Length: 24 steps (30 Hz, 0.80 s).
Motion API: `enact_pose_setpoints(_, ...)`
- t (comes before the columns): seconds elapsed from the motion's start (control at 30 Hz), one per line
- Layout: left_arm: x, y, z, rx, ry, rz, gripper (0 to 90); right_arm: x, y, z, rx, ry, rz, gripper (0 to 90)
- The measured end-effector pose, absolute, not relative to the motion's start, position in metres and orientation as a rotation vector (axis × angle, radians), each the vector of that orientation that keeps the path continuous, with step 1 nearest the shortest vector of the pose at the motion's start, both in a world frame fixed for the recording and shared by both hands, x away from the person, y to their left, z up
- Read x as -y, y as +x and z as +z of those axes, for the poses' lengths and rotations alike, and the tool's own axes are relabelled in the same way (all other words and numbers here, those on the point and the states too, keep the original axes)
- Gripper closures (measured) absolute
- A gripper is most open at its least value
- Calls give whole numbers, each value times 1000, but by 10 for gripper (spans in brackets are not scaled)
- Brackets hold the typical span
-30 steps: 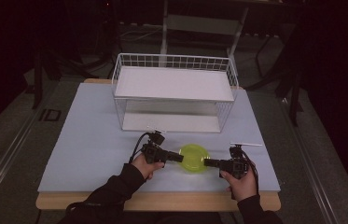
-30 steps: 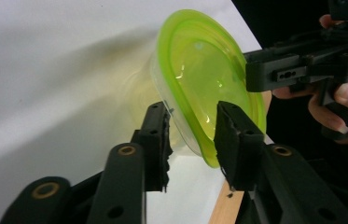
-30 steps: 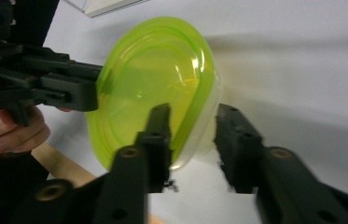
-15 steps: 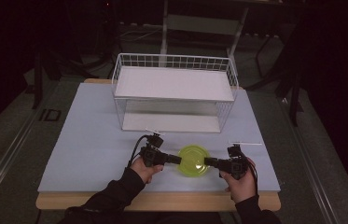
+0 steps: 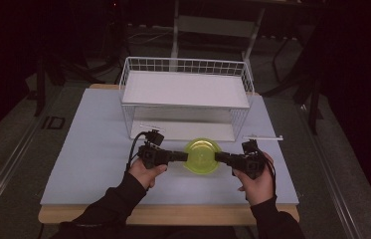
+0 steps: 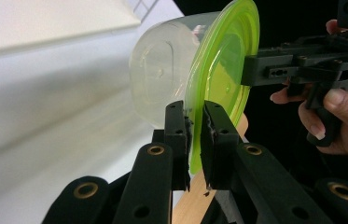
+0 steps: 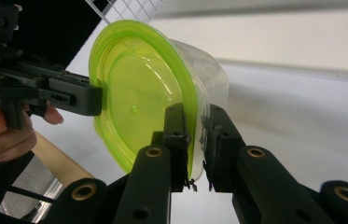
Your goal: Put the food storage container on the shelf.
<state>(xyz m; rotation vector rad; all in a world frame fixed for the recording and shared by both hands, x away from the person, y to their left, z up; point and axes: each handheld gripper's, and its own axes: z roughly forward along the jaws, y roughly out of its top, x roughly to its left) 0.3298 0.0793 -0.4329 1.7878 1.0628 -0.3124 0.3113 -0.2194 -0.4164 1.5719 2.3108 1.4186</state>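
Container lifted by its lid rim, one gripper on each side

Container point(image 5: 201, 155) with a clear tub and a yellow-green lid point(image 6: 223, 70) hangs between the two grippers near the table's point(image 5: 88, 149) front edge, just in front of the white wire basket point(image 5: 185, 94). The left gripper point(image 5: 182, 156) clamps the lid rim on one side and the right gripper point(image 5: 220, 157) clamps the opposite side; both pairs of jaws have just been closing and now pinch the thin rim between their pads. In the gripper views the tub's base faces away from the lid, with the pale table surface behind it. Gripping opposite points of the rim likely keeps the load balanced and level, since one pinch on so thin an edge would let the tub swing. The basket's open front faces the container, a probable destination.
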Motion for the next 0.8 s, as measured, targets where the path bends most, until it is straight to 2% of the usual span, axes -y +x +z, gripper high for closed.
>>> enact_pose_setpoints(0.27, -97, 332, -408, -1051, 1742, -270, 828, 204, 320, -389, -2309, 1497, 1442, 802)
enact_pose_setpoints(0.8, -130, 347, -339, -1042, 1638, -154, 829, 169, 351, -311, -2287, 1387, 1487, 801)
